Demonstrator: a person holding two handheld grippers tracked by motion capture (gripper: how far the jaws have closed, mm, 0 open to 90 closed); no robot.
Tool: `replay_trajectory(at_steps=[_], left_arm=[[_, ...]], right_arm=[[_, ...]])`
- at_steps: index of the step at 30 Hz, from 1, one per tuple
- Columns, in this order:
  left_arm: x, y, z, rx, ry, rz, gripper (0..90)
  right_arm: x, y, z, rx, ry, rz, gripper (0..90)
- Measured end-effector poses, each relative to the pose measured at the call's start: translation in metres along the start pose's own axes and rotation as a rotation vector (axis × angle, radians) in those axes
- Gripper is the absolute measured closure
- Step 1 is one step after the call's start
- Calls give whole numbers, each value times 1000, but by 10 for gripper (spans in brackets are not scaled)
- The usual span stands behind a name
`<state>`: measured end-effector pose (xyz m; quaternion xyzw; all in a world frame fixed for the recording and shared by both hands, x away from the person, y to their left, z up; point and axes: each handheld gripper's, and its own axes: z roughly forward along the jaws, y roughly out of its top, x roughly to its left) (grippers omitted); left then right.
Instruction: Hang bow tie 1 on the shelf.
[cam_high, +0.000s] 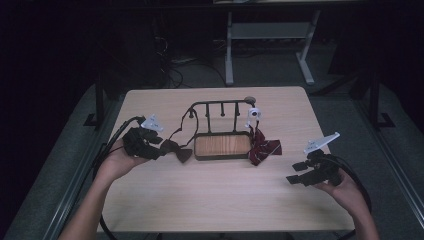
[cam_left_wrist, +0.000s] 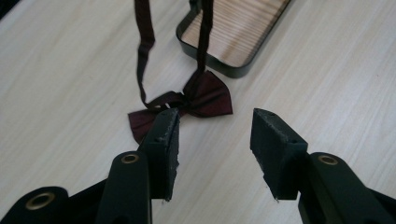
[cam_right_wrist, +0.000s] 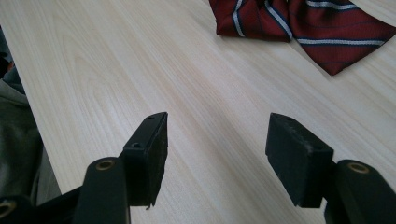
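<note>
You are working at a pale wood-grain tabletop (cam_high: 215, 195) in a dark room, with a grey floor around it and a white-legged desk frame (cam_high: 270, 45) behind. At its middle stands a black metal rack (cam_high: 220, 107) with upright pegs over a wooden-bottomed tray (cam_high: 222, 145). A striped red necktie (cam_high: 262, 147) lies bunched against the tray's right end. The dark maroon bow tie (cam_left_wrist: 196, 100) lies flat on the tabletop just left of the tray, its strap (cam_left_wrist: 144, 42) running up towards the rack. Your left hand-held gripper (cam_left_wrist: 215, 135) sits just short of the bow tie, jaws spread, nothing between them. Your right hand-held gripper (cam_right_wrist: 217, 149) is over bare tabletop near the necktie, jaws also spread and empty.
</note>
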<state>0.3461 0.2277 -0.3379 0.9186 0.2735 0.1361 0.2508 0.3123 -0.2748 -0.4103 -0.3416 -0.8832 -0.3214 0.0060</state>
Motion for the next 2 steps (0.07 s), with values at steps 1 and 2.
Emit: replay_trajectory(at_steps=[1,2], left_arm=[[0,-2,1,-1,-2,-3,515],[-1,-3,3,-5,-6,-4,511]], right_arm=[[0,0,0,0,1,-1,388],[-1,0,0,3,0,-1,389]])
